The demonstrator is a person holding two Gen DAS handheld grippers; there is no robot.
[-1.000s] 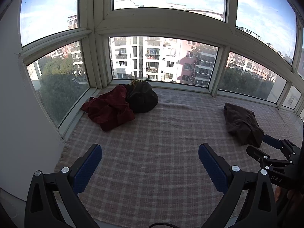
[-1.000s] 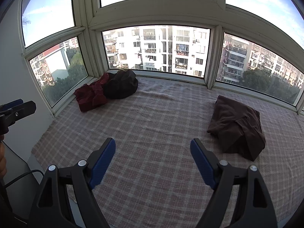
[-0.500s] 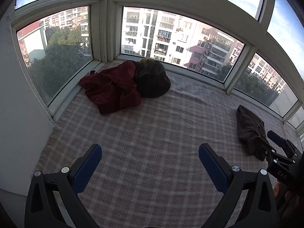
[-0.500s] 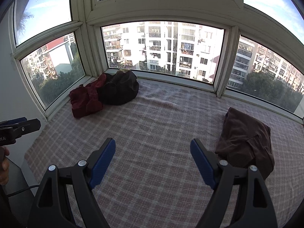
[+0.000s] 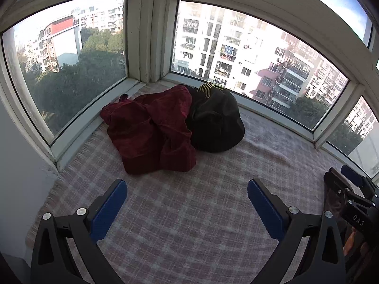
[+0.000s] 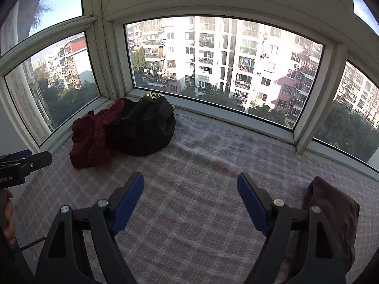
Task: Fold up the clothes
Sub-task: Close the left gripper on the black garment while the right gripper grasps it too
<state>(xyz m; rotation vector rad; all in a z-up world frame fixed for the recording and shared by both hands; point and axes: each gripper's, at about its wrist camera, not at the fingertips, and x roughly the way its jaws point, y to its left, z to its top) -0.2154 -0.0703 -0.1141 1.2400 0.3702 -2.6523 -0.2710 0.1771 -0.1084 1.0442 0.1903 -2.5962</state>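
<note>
— So, what does the left wrist camera give you?

— Mostly the crumpled dark red garment (image 5: 151,132), lying on the pink-and-white checked blanket (image 5: 189,213) in the corner of the white-framed bay window (image 5: 148,35). It leans against the rumpled black garment with yellow stripes (image 5: 215,123), and the two touch. The left gripper (image 5: 187,203) hangs above bare blanket on the near side of the red garment, its blue-padded jaws spread wide with nothing between them.

— And the right wrist camera?

— It sees the same pair from farther off, the red one (image 6: 91,139) closer to the window corner, the black one (image 6: 144,127) overlapping it. What it adds is the folded dark brown garment (image 6: 336,215), lying well apart from the window corner, beside the right gripper's outer finger and partly hidden by it. The left view catches only a sliver of brown at its right edge, behind the other tool.

— Right gripper?

— The right gripper (image 6: 190,201) is over bare blanket, jaws wide apart and empty. The left view shows its tip at the edge, too little to judge the jaws from there. The right view shows the left tool's tip and part of a hand (image 6: 8,215) at its left edge.
</note>
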